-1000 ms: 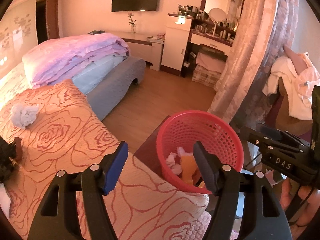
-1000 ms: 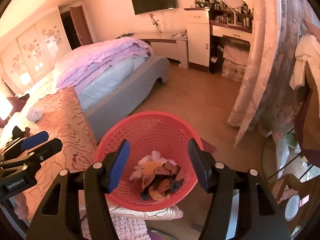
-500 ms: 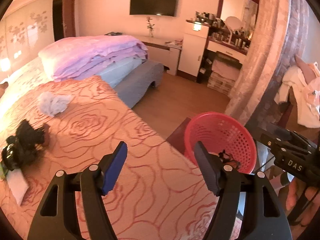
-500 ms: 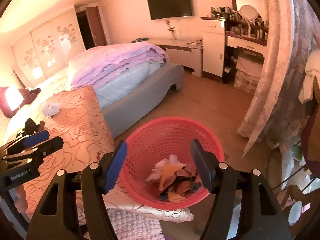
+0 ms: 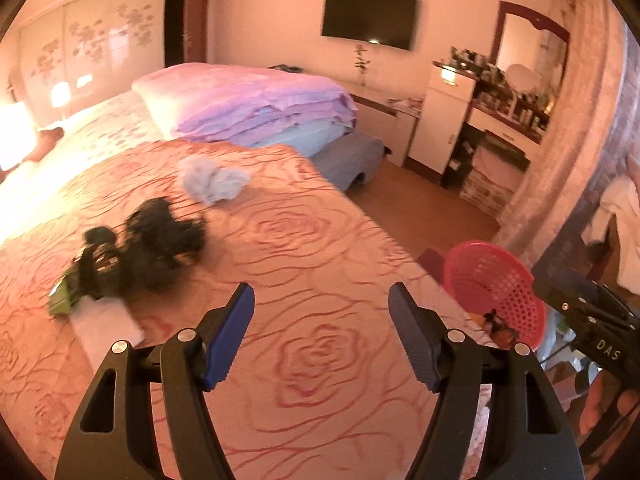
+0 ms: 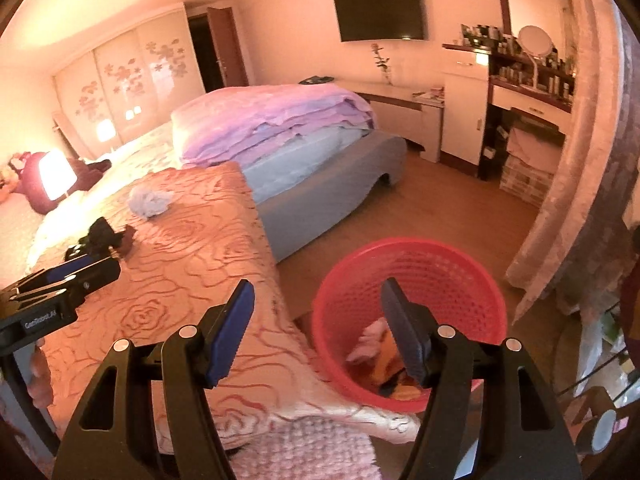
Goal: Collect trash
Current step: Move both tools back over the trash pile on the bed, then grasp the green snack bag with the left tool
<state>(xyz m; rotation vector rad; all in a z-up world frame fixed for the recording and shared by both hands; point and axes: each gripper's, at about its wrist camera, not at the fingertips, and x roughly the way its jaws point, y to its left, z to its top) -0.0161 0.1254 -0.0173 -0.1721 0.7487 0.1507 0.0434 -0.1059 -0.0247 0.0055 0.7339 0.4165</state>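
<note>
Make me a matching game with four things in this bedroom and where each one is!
Things:
1. TV
2. red basket
3. crumpled tissue
4. purple blanket

Places:
A. folded in a pile on the far bed
B. up on the wall
C. lying on the rose-patterned bedcover
D. on the floor beside the bed, with scraps inside

Pairs: 1-B, 2-D, 3-C, 4-A

Motion blur smears the black tangled heap (image 5: 152, 244) on the rose-patterned bedspread (image 5: 320, 360); what it is cannot be told.
</note>
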